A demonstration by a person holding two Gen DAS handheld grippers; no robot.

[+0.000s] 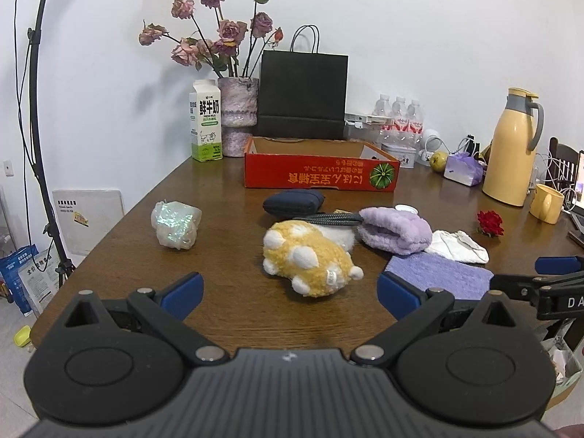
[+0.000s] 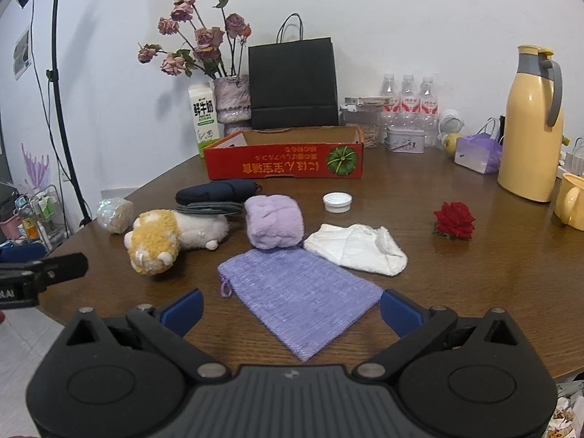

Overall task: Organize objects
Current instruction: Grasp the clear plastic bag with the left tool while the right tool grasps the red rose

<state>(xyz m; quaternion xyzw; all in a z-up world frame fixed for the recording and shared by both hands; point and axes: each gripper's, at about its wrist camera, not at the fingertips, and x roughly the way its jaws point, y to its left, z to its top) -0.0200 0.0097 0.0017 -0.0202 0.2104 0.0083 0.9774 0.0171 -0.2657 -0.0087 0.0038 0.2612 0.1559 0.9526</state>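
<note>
A yellow-and-white plush toy (image 1: 310, 259) (image 2: 164, 237) lies mid-table, just ahead of my open left gripper (image 1: 290, 294). A flat purple cloth (image 2: 299, 295) (image 1: 438, 277) lies between the blue fingers of my open right gripper (image 2: 290, 310). Beyond them sit a fluffy lilac bundle (image 2: 273, 224) (image 1: 394, 230), a crumpled white cloth (image 2: 357, 248) (image 1: 458, 246), a dark blue pouch (image 1: 292, 200) (image 2: 215, 189) with a black cord, an iridescent wrapped lump (image 1: 175, 226) (image 2: 115, 213), a white cap (image 2: 337, 202) and a red rose head (image 2: 454, 221) (image 1: 491, 222). An open red cardboard box (image 1: 321, 171) (image 2: 284, 158) stands behind them.
Along the wall stand a milk carton (image 1: 206, 126), a vase of dried roses (image 1: 237, 120), a black paper bag (image 1: 303, 95), water bottles (image 2: 408, 109), a yellow thermos (image 2: 533, 124) and a yellow mug (image 1: 545, 202). The brown table's edge (image 1: 109, 241) curves at the left, with a light stand beyond it.
</note>
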